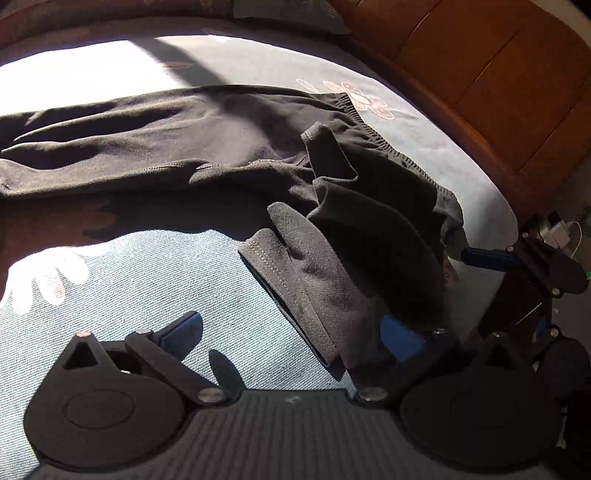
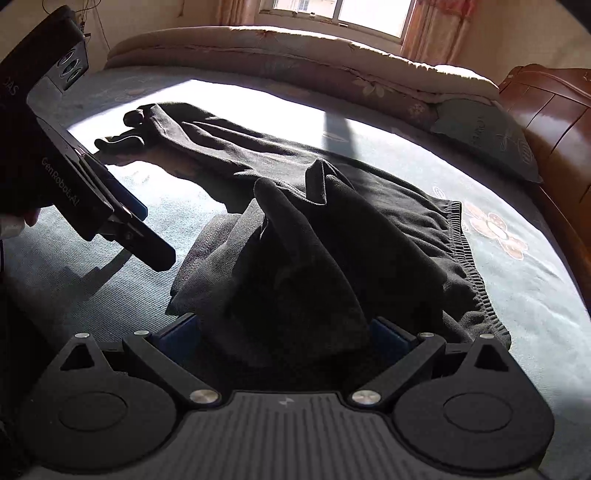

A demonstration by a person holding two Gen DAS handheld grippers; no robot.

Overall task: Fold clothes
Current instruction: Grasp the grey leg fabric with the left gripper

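**Black trousers half-gathered on the bed**

- Black trousers lie across a blue-grey bedspread with flower prints. Elastic waistband toward 3 o'clock in the right wrist view; legs run off toward 10 o'clock into a bright patch of sun.
- Right gripper: jaws spread wide, a bunched mound of trouser cloth filling the space between them. I cannot tell whether it is truly gripped.
- Left gripper: fingers apart. A hemmed flap of the trousers drapes over the finger at 4 o'clock; the other finger hangs bare above the bedspread.
- No containers in sight.
- Wooden headboard at 2 o'clock in the left view; a pillow rests against it.
- Window at 12 o'clock, curtained.
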